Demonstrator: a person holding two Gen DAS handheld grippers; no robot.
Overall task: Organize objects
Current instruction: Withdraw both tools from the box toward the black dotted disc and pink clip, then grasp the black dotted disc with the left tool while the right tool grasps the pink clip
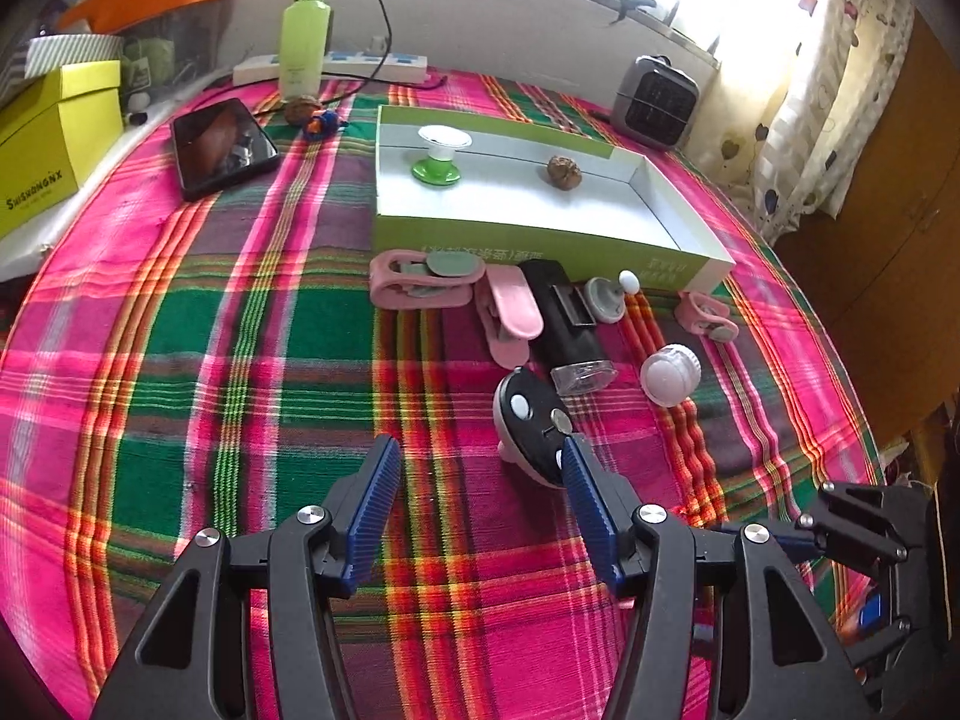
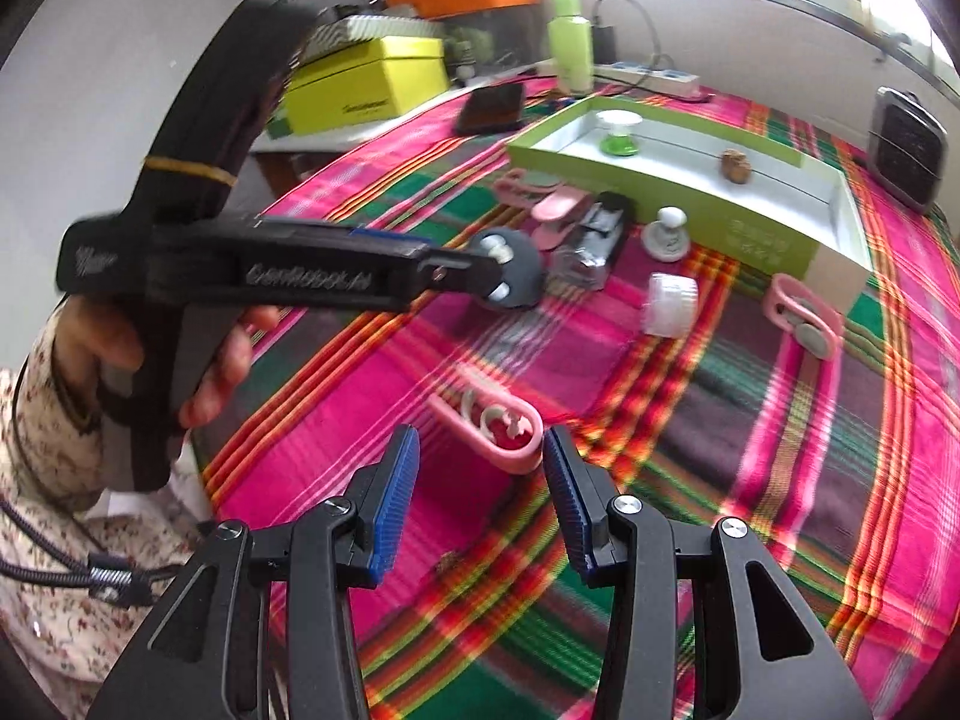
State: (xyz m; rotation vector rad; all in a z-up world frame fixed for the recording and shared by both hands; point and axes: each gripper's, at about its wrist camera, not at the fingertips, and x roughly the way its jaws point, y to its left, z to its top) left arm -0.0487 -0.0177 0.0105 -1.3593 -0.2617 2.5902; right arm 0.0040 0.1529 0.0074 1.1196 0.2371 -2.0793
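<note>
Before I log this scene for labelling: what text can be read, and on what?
"SWISHONGNX": yellow box, left wrist view; the last letters are uncertain.
Embossed brand word: left gripper body, right wrist view; too blurred to spell.
Green tray front wall: pale print, upside down, unreadable.

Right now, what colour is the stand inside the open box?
The stand has a green base and a white top, clearest in the left wrist view, inside the box.

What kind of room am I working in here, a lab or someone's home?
Most likely a home: a table under a plaid cloth by a curtained window, with a power strip, a small heater and household clutter along the wall.
</note>
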